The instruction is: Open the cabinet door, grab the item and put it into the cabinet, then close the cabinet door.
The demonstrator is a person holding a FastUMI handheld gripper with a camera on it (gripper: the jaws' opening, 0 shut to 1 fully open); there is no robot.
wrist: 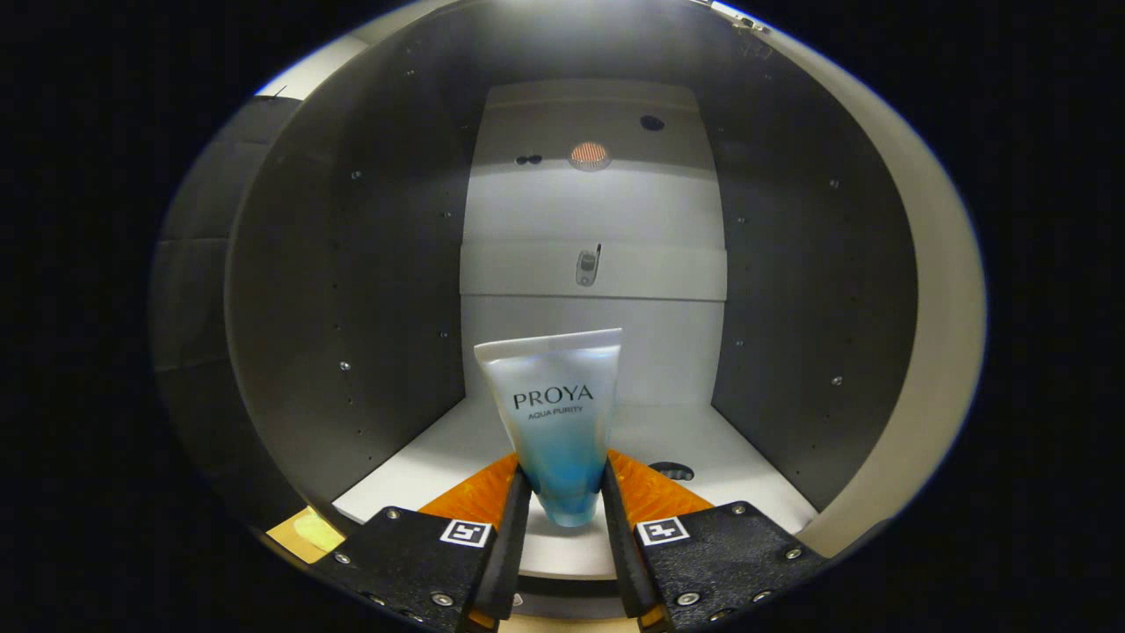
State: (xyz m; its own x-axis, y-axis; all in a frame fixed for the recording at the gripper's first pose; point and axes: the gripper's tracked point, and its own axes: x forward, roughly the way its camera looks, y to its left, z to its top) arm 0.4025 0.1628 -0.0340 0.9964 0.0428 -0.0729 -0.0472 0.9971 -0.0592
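A white-to-blue cosmetic tube (556, 413) stands upright between my fingers, its flat crimped end up and its blue cap end down. My gripper (562, 492) is shut on the tube's lower part, both fingers pressing its sides. The tube hangs at the mouth of the open cabinet (369, 290), just above the front of the white cabinet floor (694, 444). Grey side walls stand left and right, and the pale back panel (593, 220) lies well beyond the tube.
A small metal fitting (587, 266) sits on the back panel's cross rail. A round dark hole (672, 470) lies in the floor just right of the fingers. The cabinet's pale front edge (932, 290) curves along the right side.
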